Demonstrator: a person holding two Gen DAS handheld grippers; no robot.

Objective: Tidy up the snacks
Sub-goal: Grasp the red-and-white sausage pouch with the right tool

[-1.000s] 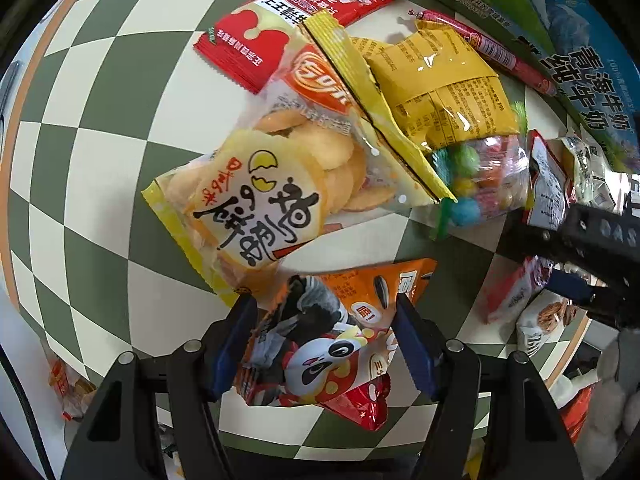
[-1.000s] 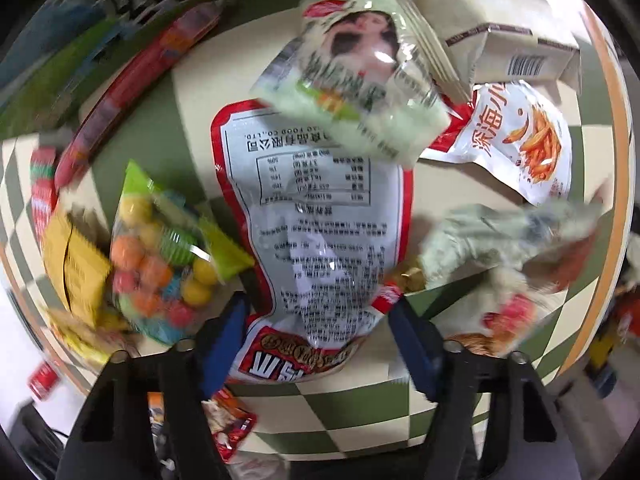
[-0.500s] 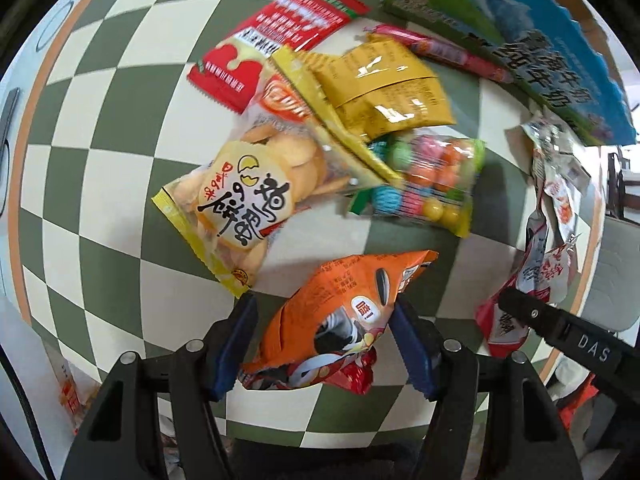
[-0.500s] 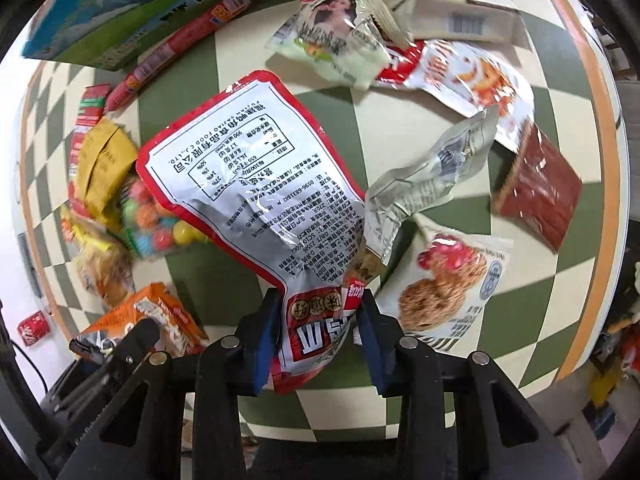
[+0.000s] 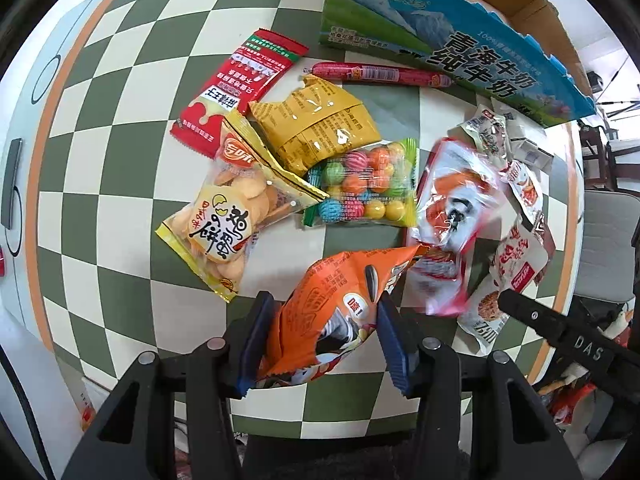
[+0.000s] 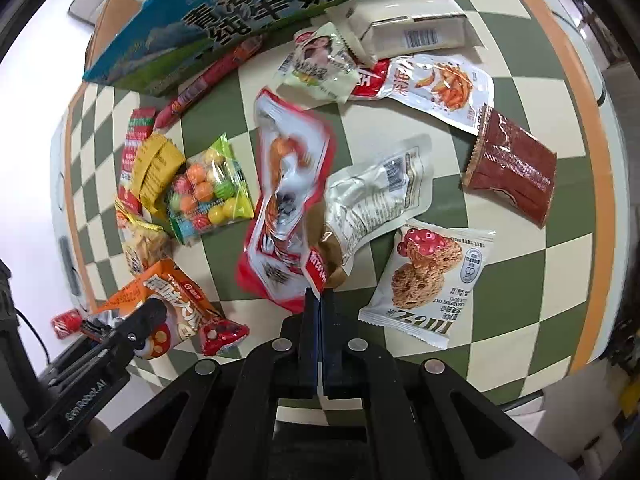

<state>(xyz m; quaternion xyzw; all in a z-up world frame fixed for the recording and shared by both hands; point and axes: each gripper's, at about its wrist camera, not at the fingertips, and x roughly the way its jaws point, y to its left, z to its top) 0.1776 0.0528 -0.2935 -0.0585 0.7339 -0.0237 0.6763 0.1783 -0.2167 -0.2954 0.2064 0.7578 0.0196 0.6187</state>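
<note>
My left gripper (image 5: 324, 336) is shut on an orange snack bag (image 5: 340, 304) and holds it above the checkered table (image 5: 120, 128); the bag also shows in the right wrist view (image 6: 168, 300). My right gripper (image 6: 320, 300) is shut on the bottom edge of a red and clear snack pouch (image 6: 288, 200), which hangs lifted and blurred; it also shows in the left wrist view (image 5: 452, 216). Many snack packs lie on the table around both.
A blue-green milk carton box (image 5: 440, 40) stands at the table's far side. Near it lie a sausage stick (image 5: 376, 74), yellow pack (image 5: 320, 124), candy ball bag (image 5: 364, 188), biscuit bag (image 5: 228, 220), cookie pack (image 6: 432, 280), brown pack (image 6: 512, 168) and white box (image 6: 416, 32).
Both grippers have risen away from the table with their bags. The right gripper has closed fully on the red pouch, which has twisted. The left gripper has squeezed the orange bag.
</note>
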